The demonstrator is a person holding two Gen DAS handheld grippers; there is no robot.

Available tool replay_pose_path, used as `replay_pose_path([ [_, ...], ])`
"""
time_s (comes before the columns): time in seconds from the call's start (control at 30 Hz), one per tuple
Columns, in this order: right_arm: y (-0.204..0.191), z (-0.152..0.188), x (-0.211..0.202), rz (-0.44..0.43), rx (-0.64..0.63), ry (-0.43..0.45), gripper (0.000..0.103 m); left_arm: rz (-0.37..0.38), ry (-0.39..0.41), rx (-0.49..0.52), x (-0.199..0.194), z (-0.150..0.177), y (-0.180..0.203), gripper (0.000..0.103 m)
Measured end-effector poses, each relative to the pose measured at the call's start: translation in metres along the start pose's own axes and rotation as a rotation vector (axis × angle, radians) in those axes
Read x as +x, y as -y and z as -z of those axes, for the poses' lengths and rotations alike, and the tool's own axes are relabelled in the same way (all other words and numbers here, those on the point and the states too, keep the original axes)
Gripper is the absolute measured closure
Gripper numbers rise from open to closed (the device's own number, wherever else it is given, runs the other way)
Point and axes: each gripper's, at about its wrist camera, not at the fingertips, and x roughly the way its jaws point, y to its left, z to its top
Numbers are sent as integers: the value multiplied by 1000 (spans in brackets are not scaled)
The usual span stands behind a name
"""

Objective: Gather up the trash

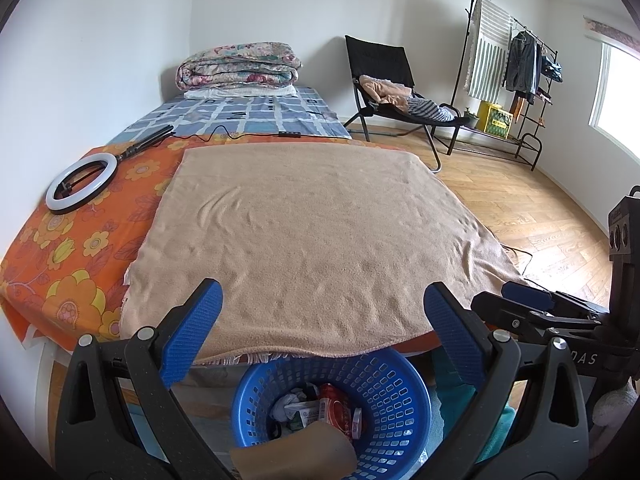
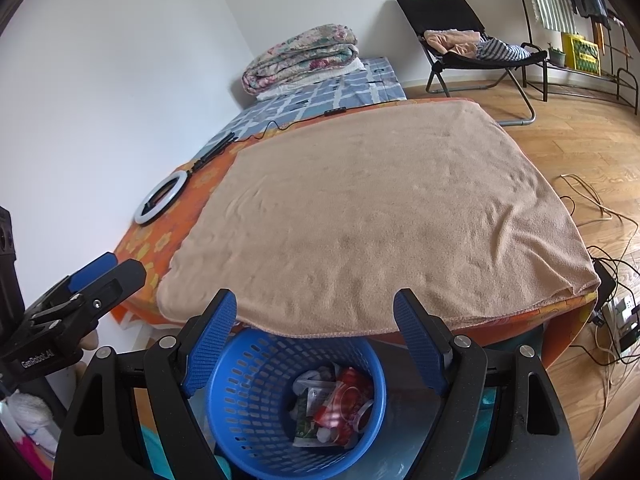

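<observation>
trash in basket, before bed

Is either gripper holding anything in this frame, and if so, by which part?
Nothing is held. The left gripper and right gripper are both open and empty above the blue perforated plastic basket of trash.

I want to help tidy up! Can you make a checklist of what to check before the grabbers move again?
1. Left gripper open and holding nothing: ok.
2. Right gripper open and holding nothing: ok.
3. Trash inside the blue basket: ok.
4. Tan towel free of trash: ok.
5. Trash left on the floor: cannot tell, only cables show.
</observation>
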Motion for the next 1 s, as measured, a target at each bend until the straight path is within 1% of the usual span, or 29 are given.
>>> replay_pose_path([
  [0.37,-2,2,2,-4,1,-9,22,-20,0,16,0,2,-11,1],
  [1.0,0,5,3,-8,21,-18,22,-22,0,18,-1,2,-10,1],
])
